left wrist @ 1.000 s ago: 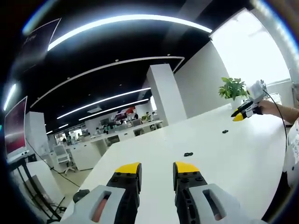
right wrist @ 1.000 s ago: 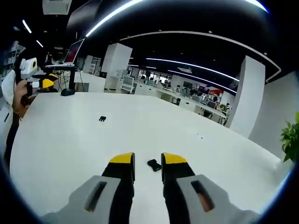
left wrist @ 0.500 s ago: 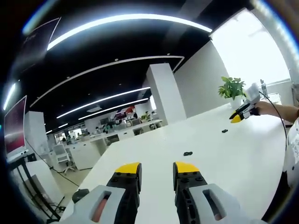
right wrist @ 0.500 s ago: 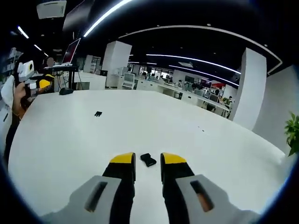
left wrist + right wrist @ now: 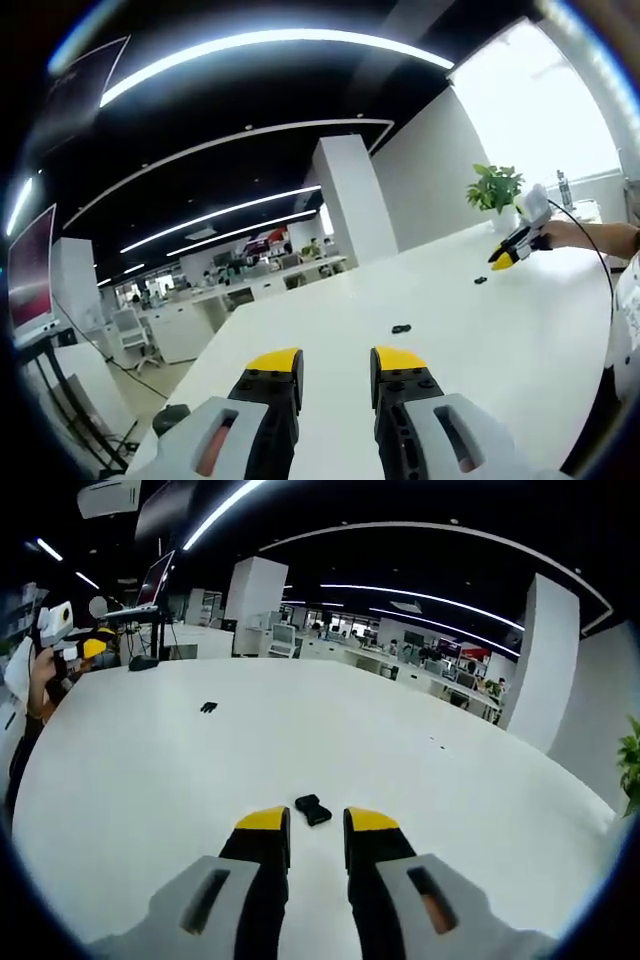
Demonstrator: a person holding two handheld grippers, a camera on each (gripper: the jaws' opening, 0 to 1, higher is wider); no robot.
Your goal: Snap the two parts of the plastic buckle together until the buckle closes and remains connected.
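my right gripper (image 5: 315,835) dropping toward near buckle piece (image 5: 312,810), jaws apart, empty. left gripper (image 5: 335,372) parked, parted, empty; other piece (image 5: 402,329) untouched.

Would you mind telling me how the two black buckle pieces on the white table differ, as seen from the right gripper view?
The near buckle piece lies just ahead of the right gripper, roughly in line with the gap between its open jaws; the far buckle piece lies well across the table, toward the left gripper. The near buckle piece looks larger and its blocky outline can be made out; the far buckle piece is too small to show shape. Both are black, lie apart, and are ungripped.
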